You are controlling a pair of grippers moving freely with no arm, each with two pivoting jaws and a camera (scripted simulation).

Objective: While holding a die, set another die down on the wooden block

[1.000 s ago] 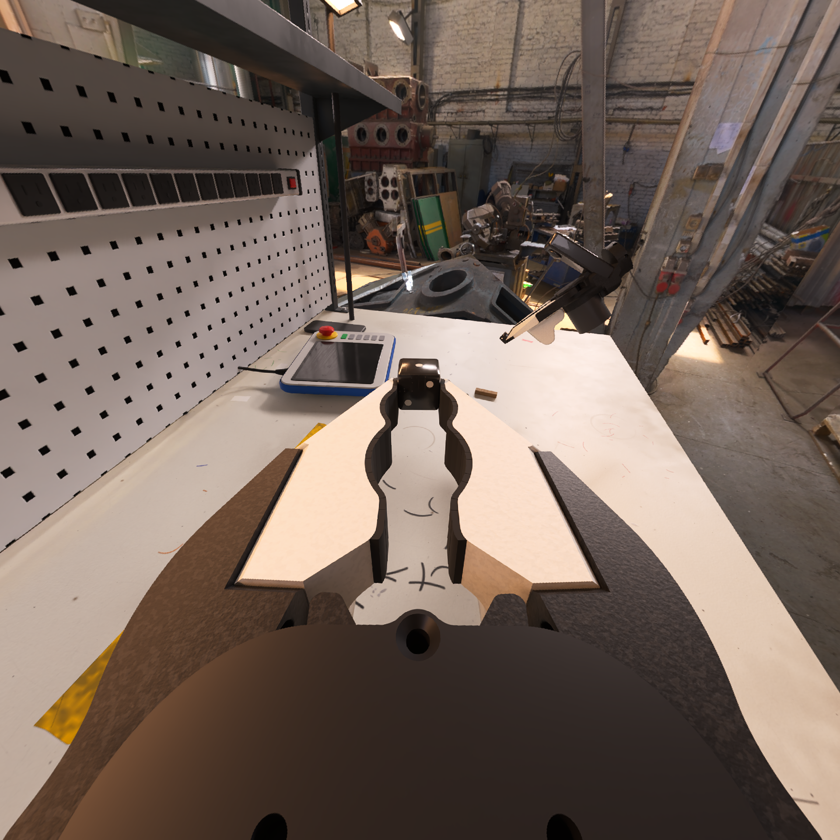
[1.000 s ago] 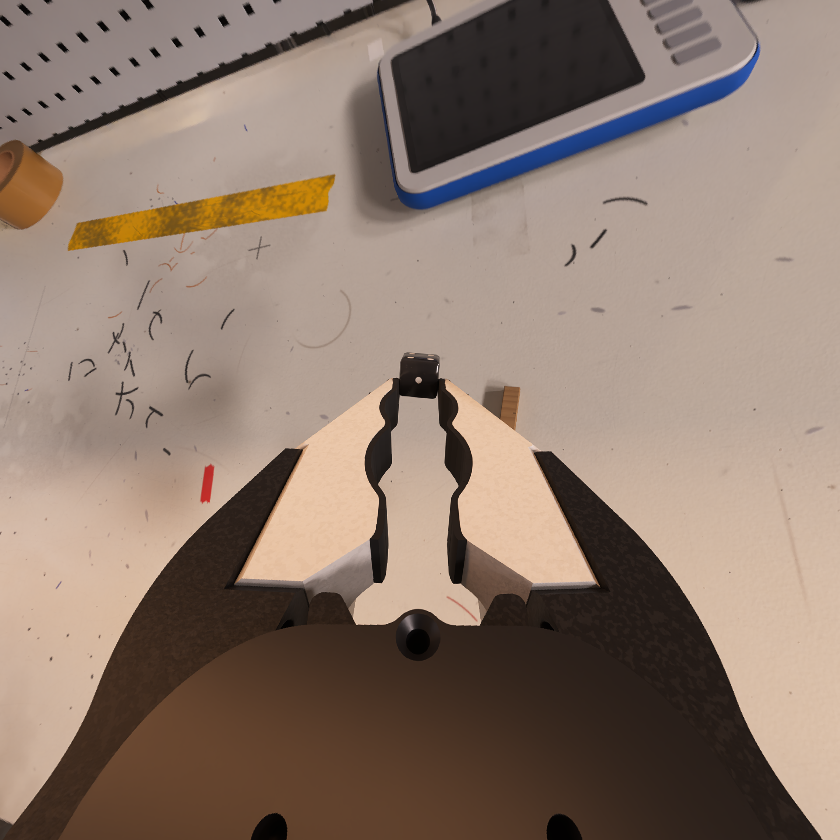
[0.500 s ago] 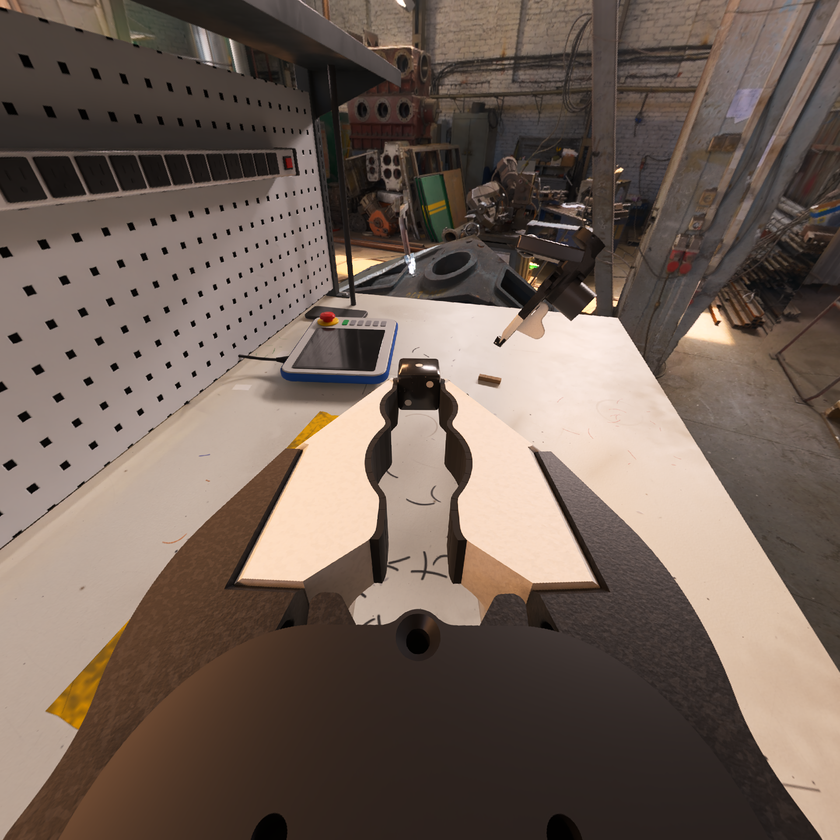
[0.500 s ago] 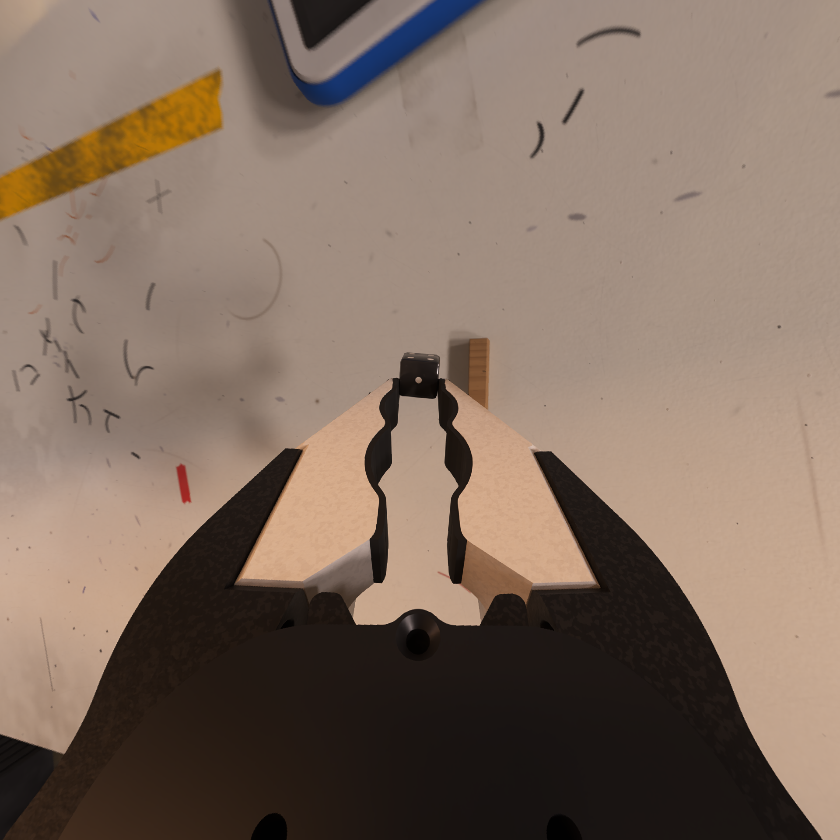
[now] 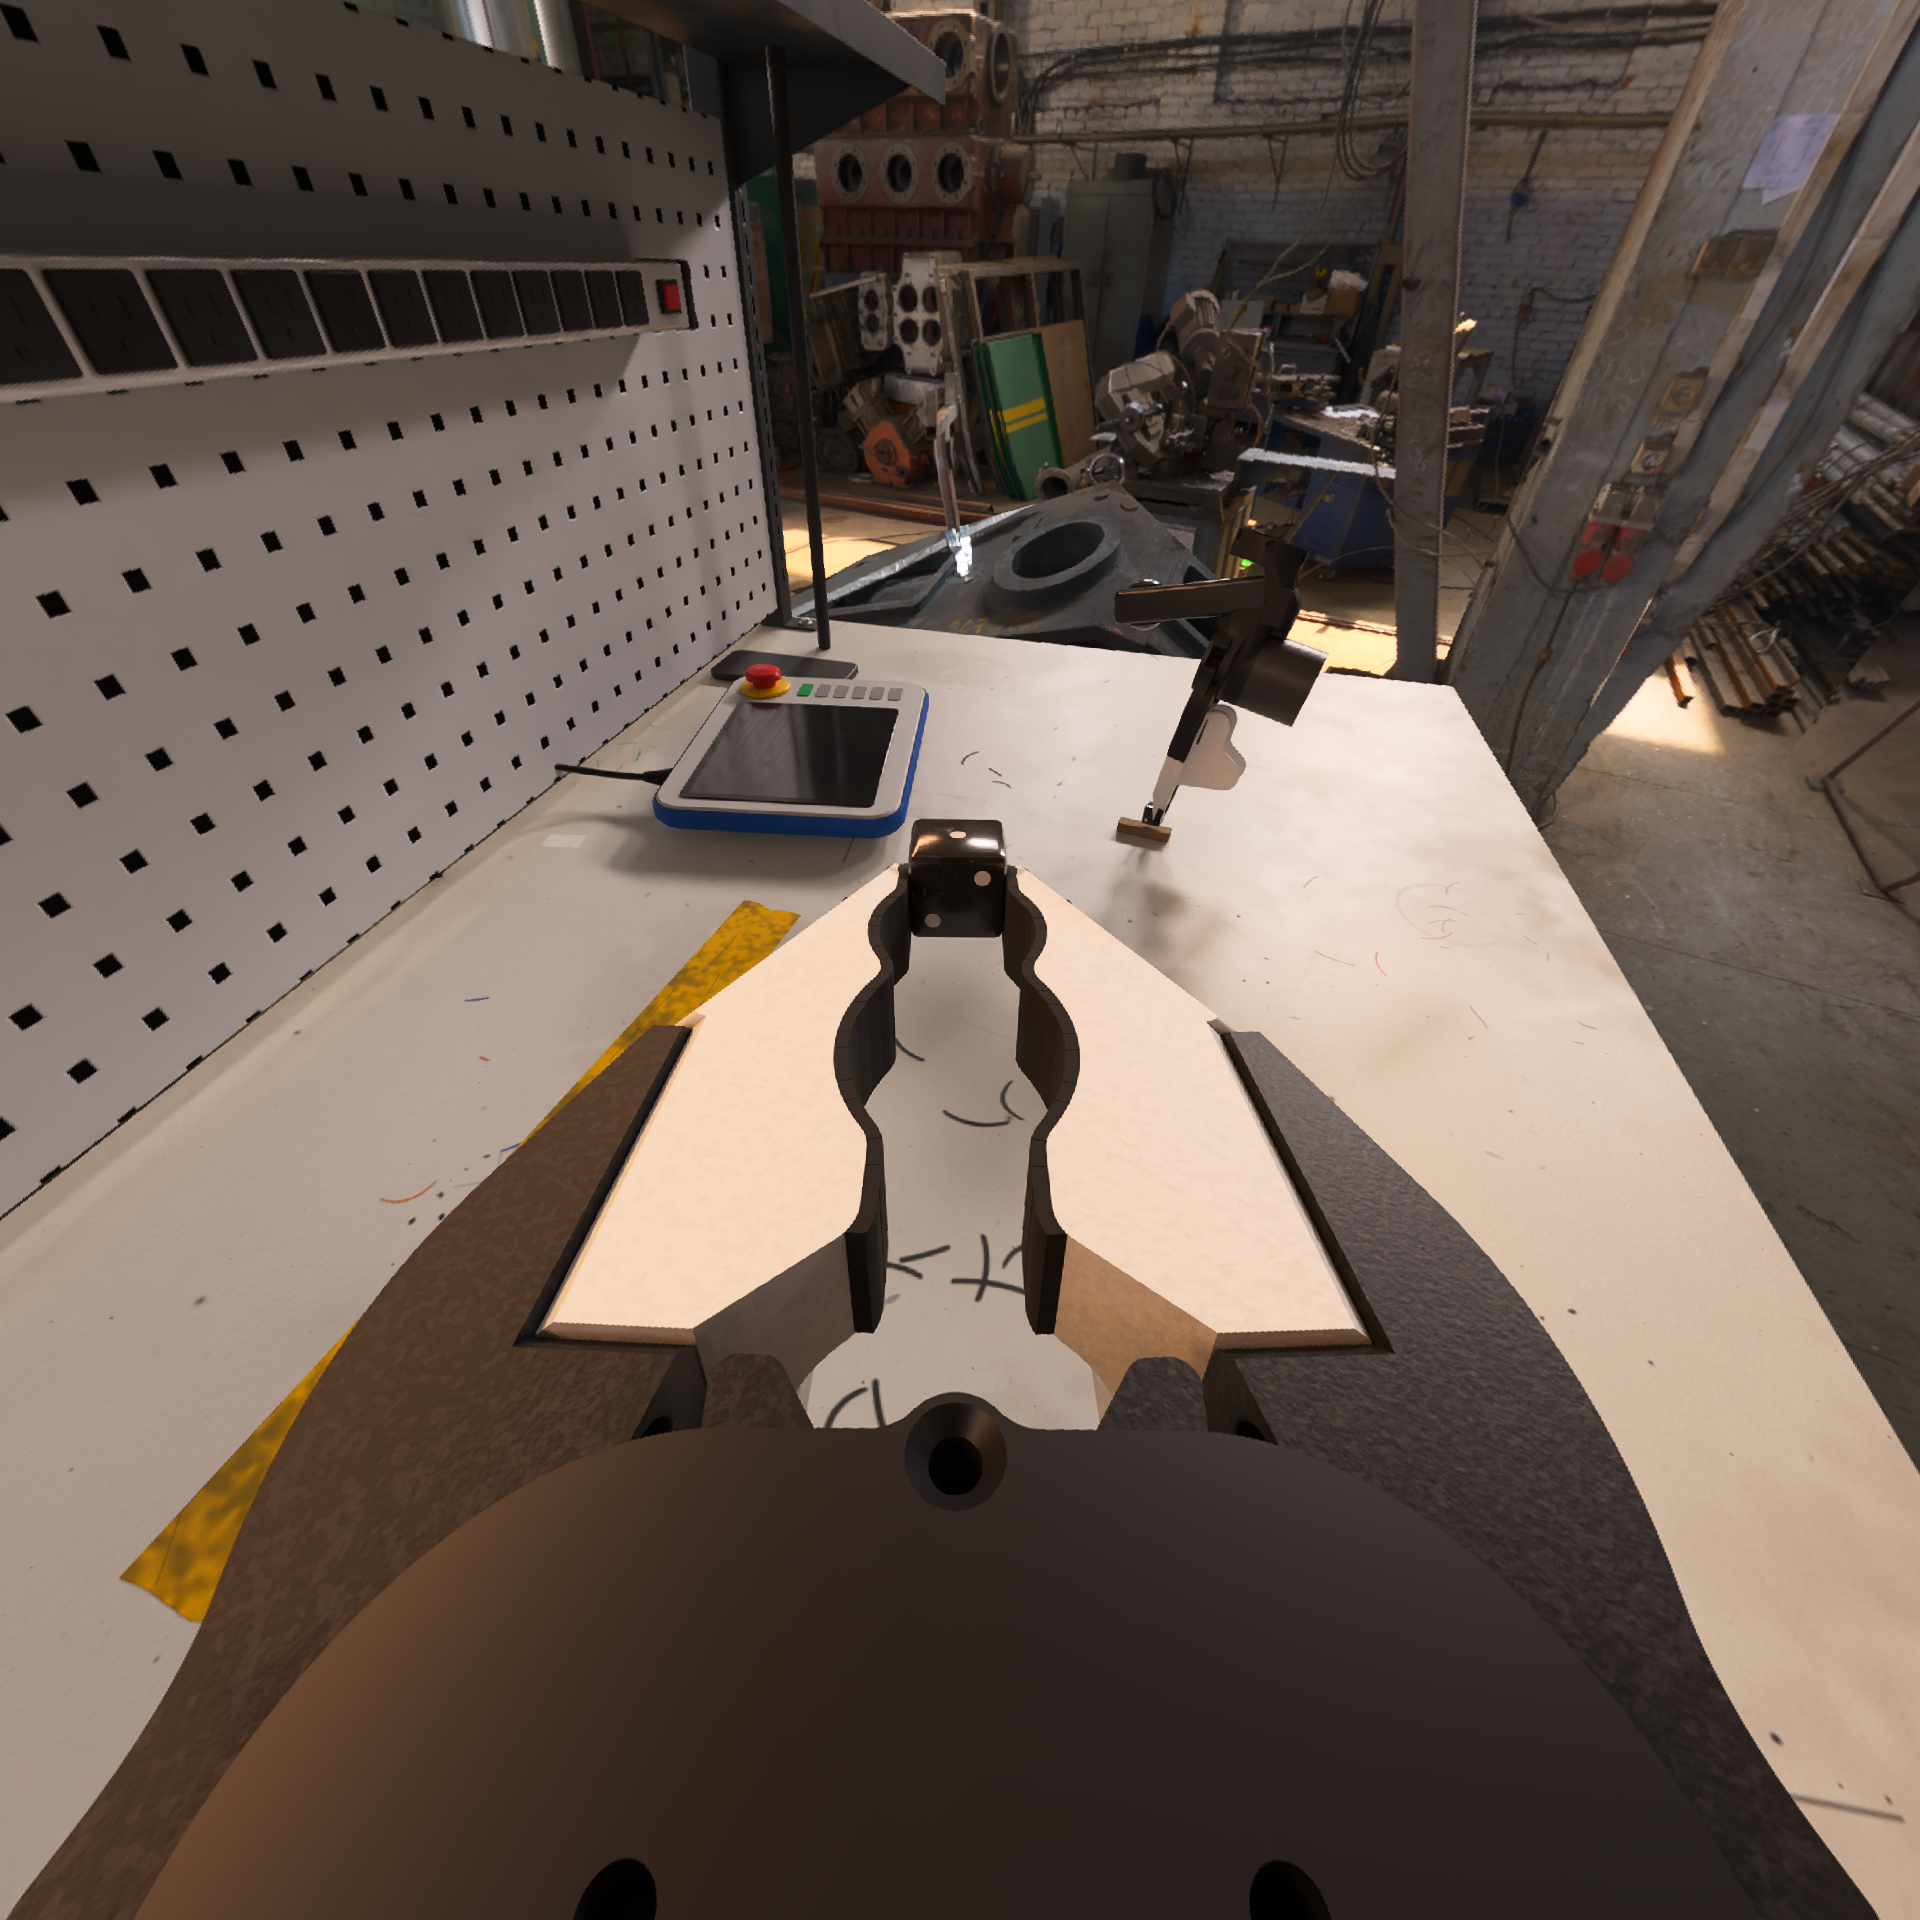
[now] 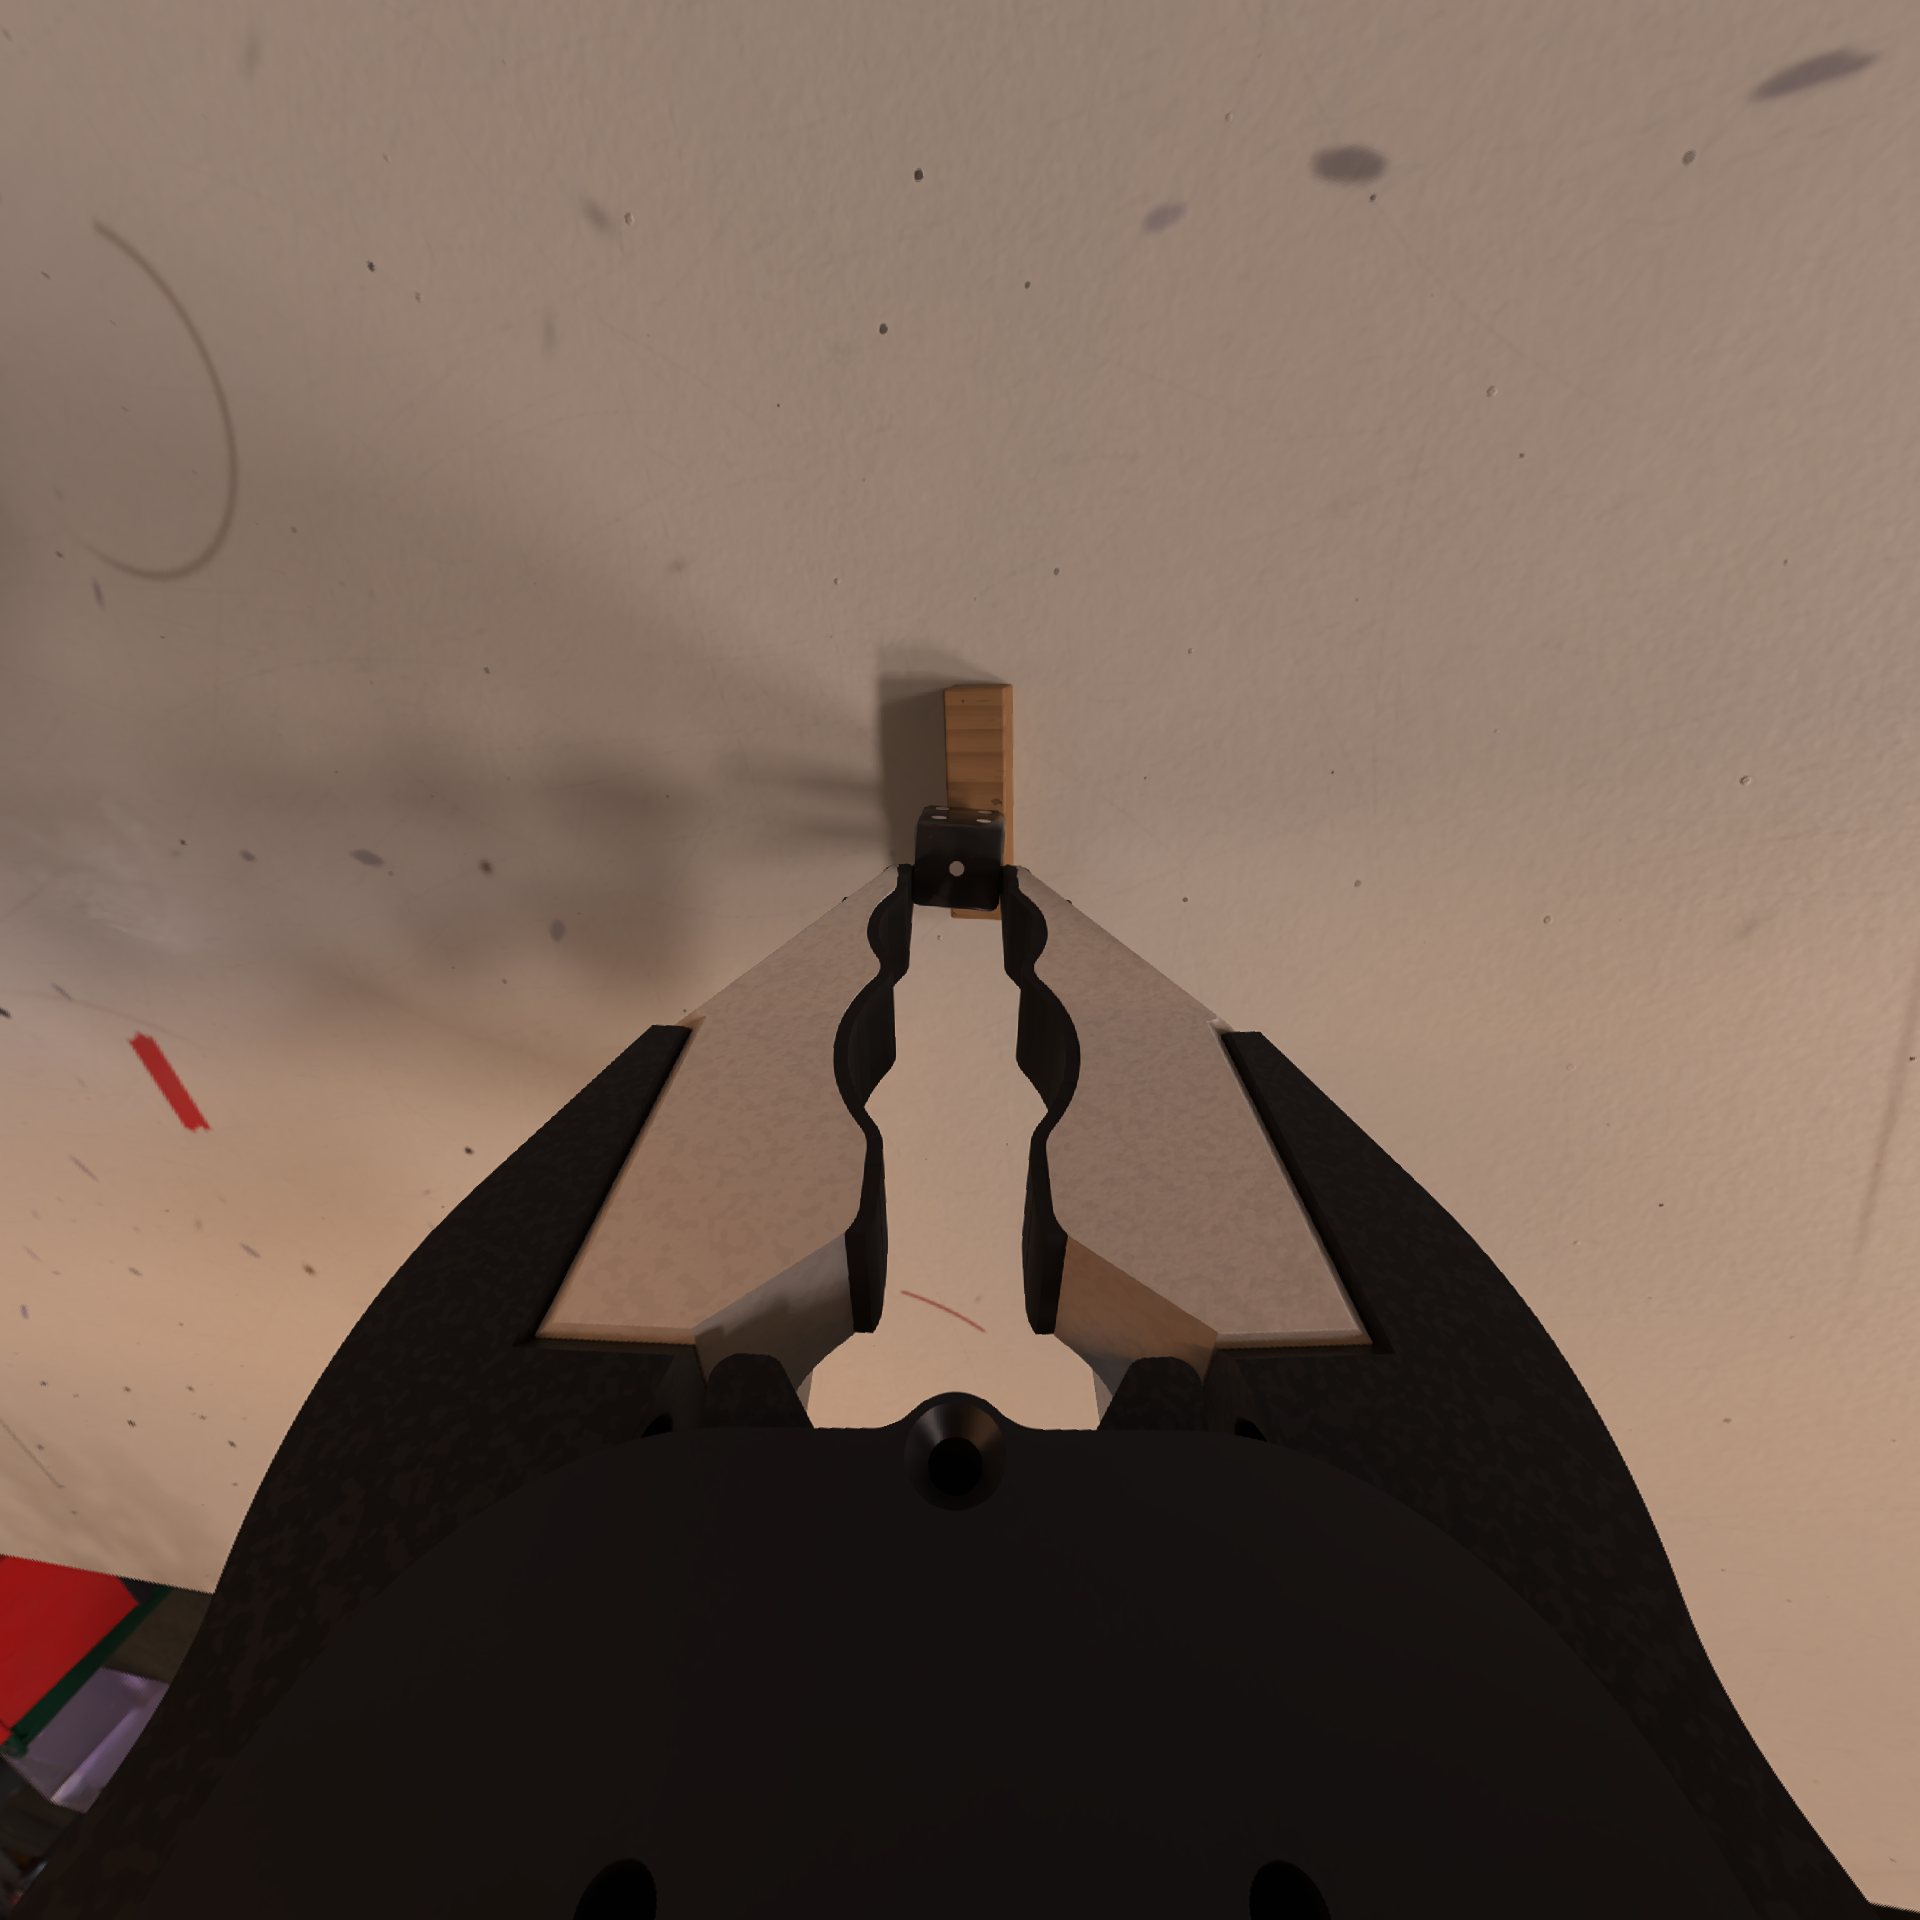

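Note:
My left gripper (image 5: 956,894) is shut on a black die (image 5: 956,883) with white pips and holds it above the white table. My right gripper (image 6: 958,878) is shut on a second black die (image 6: 958,860) and points straight down, with that die over the near end of a small flat wooden block (image 6: 977,743). In the left wrist view the right gripper (image 5: 1155,812) stands far off, its tips right at the top of the wooden block (image 5: 1143,831). Whether the die touches the block I cannot tell.
A blue-edged pendant with a dark screen (image 5: 795,756) lies by the white pegboard (image 5: 364,582). A yellow tape strip (image 5: 717,961) is stuck to the table on the left. The table's right edge (image 5: 1621,997) drops to the workshop floor. A short red mark (image 6: 169,1081) is on the table.
My right gripper has come down and forward with its die, from beside the wooden block to directly over it, close to the table. My left gripper keeps its die and has barely shifted.

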